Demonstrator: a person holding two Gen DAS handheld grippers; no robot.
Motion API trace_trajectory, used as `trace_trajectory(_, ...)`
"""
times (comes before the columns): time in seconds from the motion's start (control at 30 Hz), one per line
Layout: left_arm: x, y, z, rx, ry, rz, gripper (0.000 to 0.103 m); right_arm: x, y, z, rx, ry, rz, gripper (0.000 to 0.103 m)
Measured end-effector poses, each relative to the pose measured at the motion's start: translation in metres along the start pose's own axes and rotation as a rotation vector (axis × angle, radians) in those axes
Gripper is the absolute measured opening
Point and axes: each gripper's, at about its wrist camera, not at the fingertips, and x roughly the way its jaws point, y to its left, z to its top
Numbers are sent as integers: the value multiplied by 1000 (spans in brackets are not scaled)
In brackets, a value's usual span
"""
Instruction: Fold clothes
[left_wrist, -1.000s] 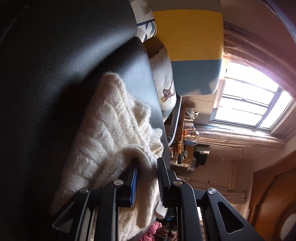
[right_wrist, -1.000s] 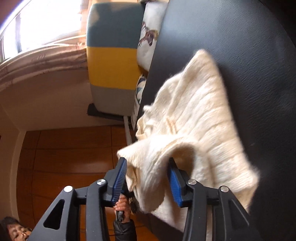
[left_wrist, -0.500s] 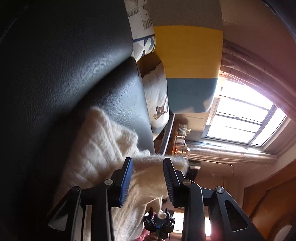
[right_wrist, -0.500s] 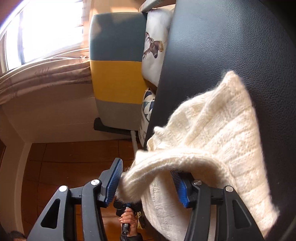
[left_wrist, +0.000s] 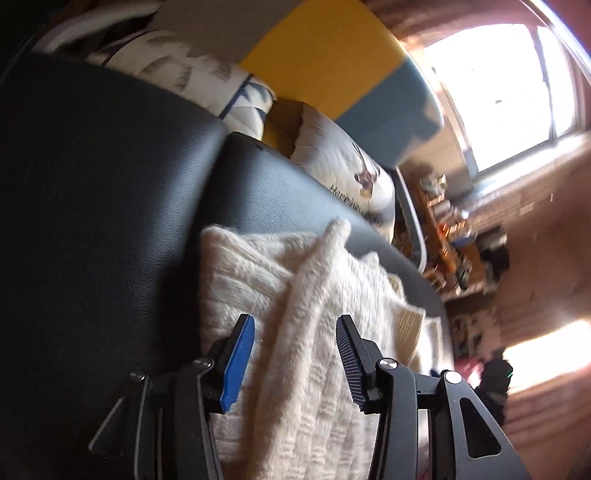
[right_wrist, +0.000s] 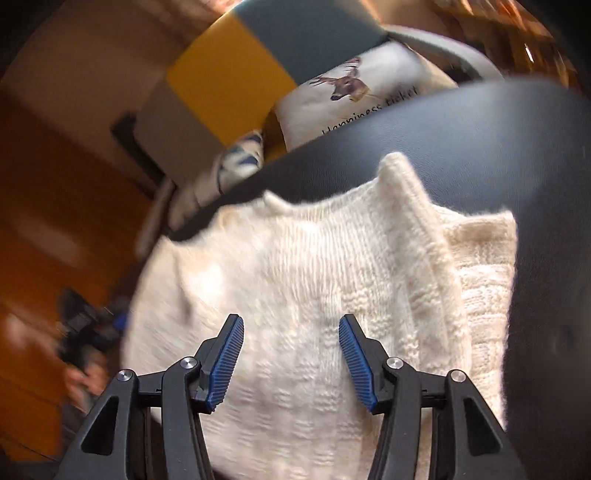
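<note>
A cream knitted sweater (left_wrist: 295, 295) (right_wrist: 314, 277) lies folded on a black leather seat (left_wrist: 92, 166) (right_wrist: 480, 147). A thick fold ridge runs up its top layer towards a raised corner. My left gripper (left_wrist: 295, 354) hovers over the sweater's near part, open, with the ridge passing between its blue-padded fingers without being pinched. My right gripper (right_wrist: 291, 354) is open too, just above the flat top layer, with nothing held. The sweater's near edge is hidden behind both grippers.
Beyond the seat lie a white deer-print cushion (left_wrist: 343, 166) (right_wrist: 354, 96), a blue-patterned cushion (left_wrist: 207, 85) and a yellow and blue-grey block (left_wrist: 332, 55) (right_wrist: 236, 70). A bright window (left_wrist: 509, 85) and cluttered shelf (left_wrist: 447, 236) are at right. A person's hand (right_wrist: 88, 376) shows at left.
Both grippers have let go of the sweater edge that they were carrying, and their jaws have spread wide. The edge now lies folded over on the sweater. Both views have rotated and are blurred.
</note>
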Motion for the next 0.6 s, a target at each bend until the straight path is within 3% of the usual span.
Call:
trace_trajectory(0.13,10,-13,-7,139,35,88,46,8,1,-2,-23,2,-29,55)
trace_trajectory(0.23,9,-18,-15,197,36,112,6,11,-6,-1,4,16,-10,55)
trace_trajectory(0.33,-7,-19,-27,191,3,109,6,12,-3,-4,-19,90,-25,51)
trace_trajectory(0.43,-29,4,-52,87,-3,110,6,9,9,-19,-105,168,-50,50)
trace_trajectory(0.6,-53,30,-90,-28,-14,95,8,5,24,-37,-172,185,-58,50)
